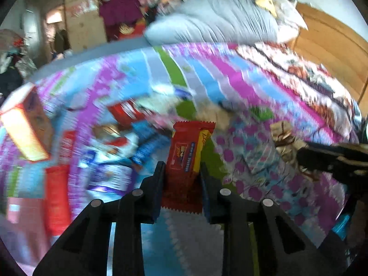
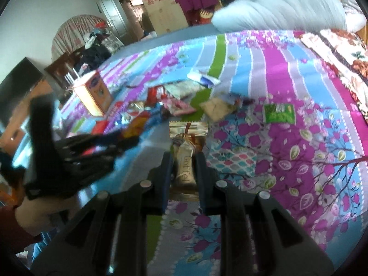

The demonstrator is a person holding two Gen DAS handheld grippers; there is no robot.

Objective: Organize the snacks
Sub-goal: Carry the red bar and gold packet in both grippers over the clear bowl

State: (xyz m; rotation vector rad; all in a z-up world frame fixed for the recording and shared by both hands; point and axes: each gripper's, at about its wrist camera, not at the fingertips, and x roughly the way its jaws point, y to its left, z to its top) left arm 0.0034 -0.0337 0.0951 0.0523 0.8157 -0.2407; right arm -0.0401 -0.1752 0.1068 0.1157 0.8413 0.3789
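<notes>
My left gripper (image 1: 182,168) is shut on a red and yellow snack packet (image 1: 186,158), held upright above the bed. My right gripper (image 2: 184,161) is shut on a beige and gold snack packet (image 2: 187,149). The right gripper with its beige packet (image 1: 285,138) shows at the right edge of the left wrist view. The left gripper (image 2: 124,140) shows blurred at the left of the right wrist view. A heap of mixed snack packets (image 2: 165,101) lies on the bedspread beyond both grippers. A green packet (image 2: 279,113) lies apart to the right.
A colourful striped and floral bedspread (image 2: 264,69) covers the bed. An orange and white box (image 2: 92,94) stands at the left of the heap. A grey folded quilt (image 2: 276,7) lies at the far side. A wooden headboard (image 1: 331,43) is at the right.
</notes>
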